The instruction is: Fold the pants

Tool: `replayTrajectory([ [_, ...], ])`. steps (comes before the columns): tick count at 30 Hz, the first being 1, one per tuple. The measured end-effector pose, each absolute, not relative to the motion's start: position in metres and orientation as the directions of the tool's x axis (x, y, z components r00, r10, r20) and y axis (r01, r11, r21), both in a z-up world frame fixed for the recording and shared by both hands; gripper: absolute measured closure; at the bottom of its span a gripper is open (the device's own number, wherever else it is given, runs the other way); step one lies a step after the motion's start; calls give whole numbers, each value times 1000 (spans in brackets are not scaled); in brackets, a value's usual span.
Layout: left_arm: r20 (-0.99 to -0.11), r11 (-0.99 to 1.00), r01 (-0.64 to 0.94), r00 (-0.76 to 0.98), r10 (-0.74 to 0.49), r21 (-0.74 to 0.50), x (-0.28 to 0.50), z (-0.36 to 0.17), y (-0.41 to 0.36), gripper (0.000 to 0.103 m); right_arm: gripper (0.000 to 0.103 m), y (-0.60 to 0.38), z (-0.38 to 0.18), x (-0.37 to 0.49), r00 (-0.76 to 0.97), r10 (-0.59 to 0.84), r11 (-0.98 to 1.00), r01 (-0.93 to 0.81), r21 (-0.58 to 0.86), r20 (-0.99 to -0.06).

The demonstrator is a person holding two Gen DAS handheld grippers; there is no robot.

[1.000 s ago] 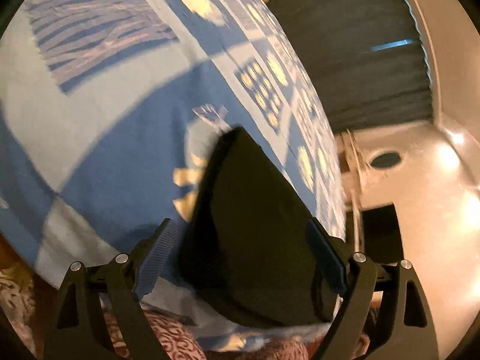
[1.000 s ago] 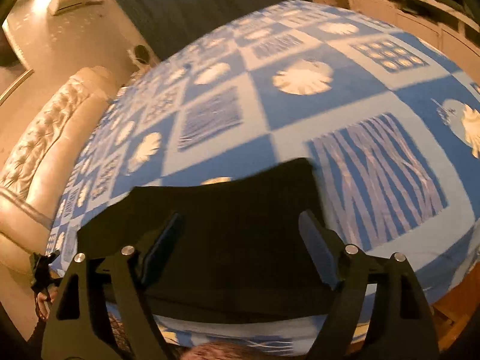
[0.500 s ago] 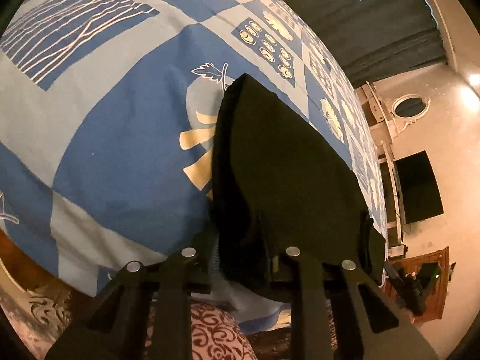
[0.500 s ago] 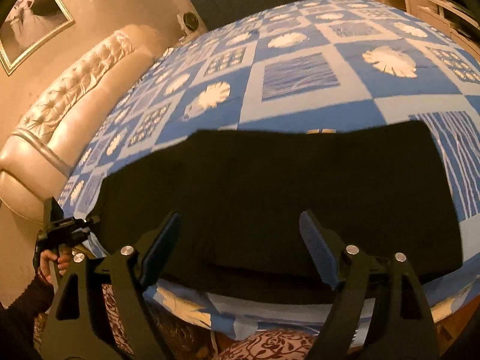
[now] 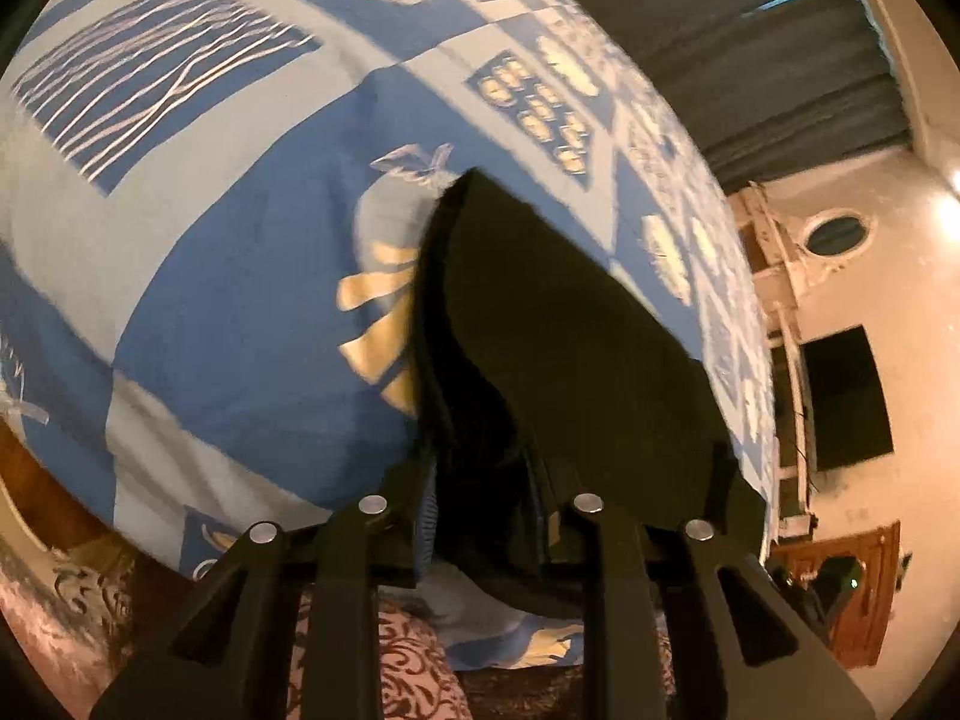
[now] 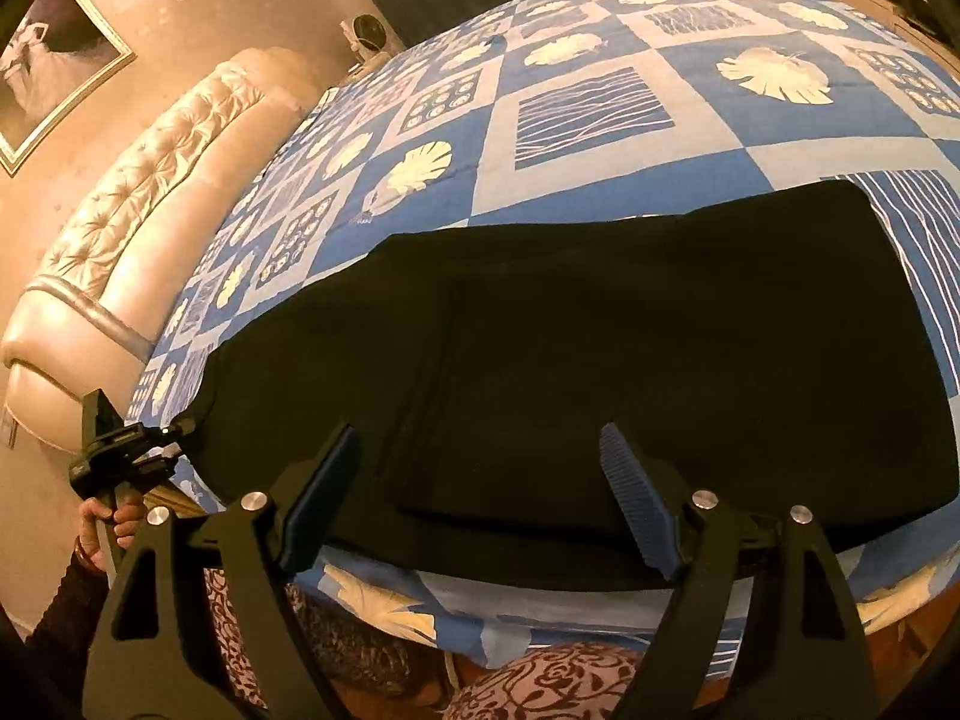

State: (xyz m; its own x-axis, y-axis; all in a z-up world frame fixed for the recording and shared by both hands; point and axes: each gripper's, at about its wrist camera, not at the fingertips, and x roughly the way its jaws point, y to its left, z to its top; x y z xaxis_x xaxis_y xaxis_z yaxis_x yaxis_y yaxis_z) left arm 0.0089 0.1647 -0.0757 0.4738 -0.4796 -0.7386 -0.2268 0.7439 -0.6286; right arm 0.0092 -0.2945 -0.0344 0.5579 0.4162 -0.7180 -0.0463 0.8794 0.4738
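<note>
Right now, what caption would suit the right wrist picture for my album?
Open right gripper poised over black pants on a blue patterned bedspread.

Warm amber indoor light is tinting both views. A wall lamp [image 5: 951, 213] is glaring at the left view's right edge. The black pants [image 6: 630, 360] are reading as flat shadow with no detail. Fisheye is bending the bedspread [image 6: 600, 120]; left view is showing motion blur.

Black pants [image 6: 630, 348] on blue-and-white patchwork-print bedspread [image 6: 600, 114].
</note>
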Motion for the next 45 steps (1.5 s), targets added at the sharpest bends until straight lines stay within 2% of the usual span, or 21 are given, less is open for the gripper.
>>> replayTrajectory([
  [3, -748, 735, -259, 462, -476, -627, 9, -84, 168, 78, 21, -290, -36, 10, 546, 424, 879, -55, 474, -722],
  [4, -747, 736, -253, 462, -478, -628, 9, -83, 168, 85, 21, -289, -36, 10, 545, 425, 879, -57, 474, -723],
  [6, -739, 736, -241, 472, -481, -633, 9, -78, 167, 87, 21, -288, -34, 9, 549, 428, 877, -62, 476, -718],
  [12, -679, 717, -168, 519, -519, -677, 19, -38, 151, 88, 21, -294, -25, 7, 574, 429, 870, -56, 489, -698],
  [18, -632, 772, 42, 547, -549, -634, 33, 30, 81, 88, 21, -308, -12, 1, 599, 436, 856, -46, 515, -671],
  [24, -606, 769, 301, 482, -632, -563, 36, 80, -44, 88, 20, -334, 5, -6, 644, 430, 840, -29, 542, -633],
  [29, -637, 750, 405, 399, -660, -524, 43, 68, -133, 88, 20, -358, 5, -10, 653, 431, 822, 0, 569, -623],
  [38, -778, 781, 474, 269, -568, -406, 34, -24, -236, 88, 19, -410, -25, -15, 657, 475, 708, 110, 698, -585],
  [40, -800, 792, 499, 279, -532, -352, 28, -35, -246, 86, 19, -415, -33, -15, 654, 494, 675, 126, 727, -573],
  [42, -800, 789, 525, 298, -521, -318, 21, -36, -250, 79, 19, -419, -41, -13, 643, 527, 634, 138, 761, -556],
  [44, -777, 776, 546, 322, -541, -315, 10, -26, -247, 68, 19, -420, -44, -12, 634, 550, 612, 136, 779, -543],
  [45, -758, 762, 555, 321, -568, -335, 5, -18, -243, 57, 19, -420, -43, -10, 630, 561, 606, 130, 785, -538],
])
